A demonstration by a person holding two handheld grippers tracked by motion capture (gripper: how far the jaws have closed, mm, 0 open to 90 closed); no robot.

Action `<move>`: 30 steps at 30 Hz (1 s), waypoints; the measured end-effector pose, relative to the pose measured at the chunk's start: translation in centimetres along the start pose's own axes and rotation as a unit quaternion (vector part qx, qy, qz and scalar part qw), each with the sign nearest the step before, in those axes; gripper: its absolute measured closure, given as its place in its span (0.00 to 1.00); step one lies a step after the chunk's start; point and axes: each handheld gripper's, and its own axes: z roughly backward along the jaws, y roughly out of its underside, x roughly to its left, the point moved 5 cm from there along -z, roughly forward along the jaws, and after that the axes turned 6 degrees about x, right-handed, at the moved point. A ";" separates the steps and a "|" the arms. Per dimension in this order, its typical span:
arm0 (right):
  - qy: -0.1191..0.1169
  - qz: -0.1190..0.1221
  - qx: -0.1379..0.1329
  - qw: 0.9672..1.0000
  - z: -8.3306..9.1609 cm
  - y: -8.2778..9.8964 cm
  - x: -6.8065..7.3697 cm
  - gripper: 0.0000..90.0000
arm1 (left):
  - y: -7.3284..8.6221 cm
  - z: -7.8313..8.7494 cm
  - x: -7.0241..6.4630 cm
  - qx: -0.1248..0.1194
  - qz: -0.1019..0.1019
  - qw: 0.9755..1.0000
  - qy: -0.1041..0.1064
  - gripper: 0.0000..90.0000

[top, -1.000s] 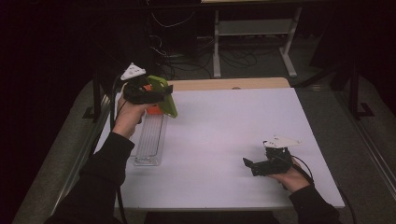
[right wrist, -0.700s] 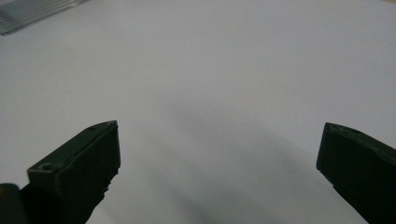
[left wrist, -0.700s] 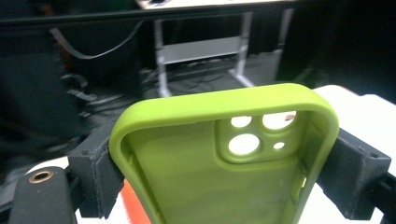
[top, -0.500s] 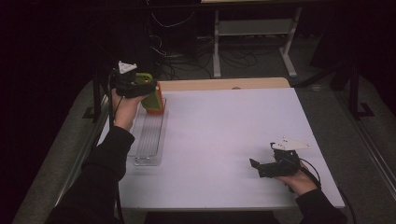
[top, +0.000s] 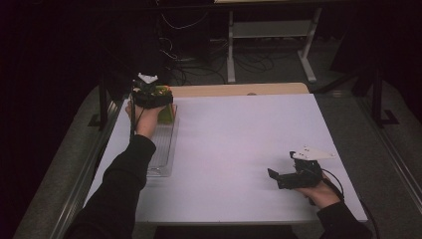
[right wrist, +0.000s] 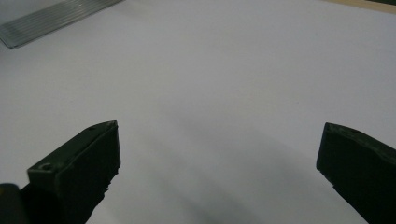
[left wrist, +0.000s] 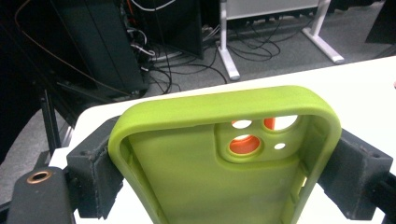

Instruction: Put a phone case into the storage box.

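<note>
Now left gripper [left wrist: 224, 163] clamps green phone case [left wrist: 219, 154] above clear tray [top: 161, 149].

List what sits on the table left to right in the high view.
Clear ridged tray → green phone case held in the left gripper at the tray's far end → bare white tabletop → right gripper, jaws open.

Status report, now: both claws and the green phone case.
Left claw clamped on green phone case, jaws just easing open, case between them, at the far end of clear tray. Right claw open, empty, low over table. Nothing in the way.
</note>
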 end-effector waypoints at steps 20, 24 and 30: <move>-0.003 -0.002 -0.001 1.000 0.0 0.0 0.2 0.00 | 0.7 -0.7 0.8 -0.002 0.017 1.000 0.022 0.02; -0.002 0.001 -0.001 1.000 0.0 0.0 0.2 0.00 | 0.7 0.2 1.2 0.001 0.007 0.999 0.033 0.02; -0.002 0.000 0.001 1.000 -0.1 -0.1 0.3 0.00 | 0.9 1.1 1.4 0.007 0.000 0.998 0.060 0.02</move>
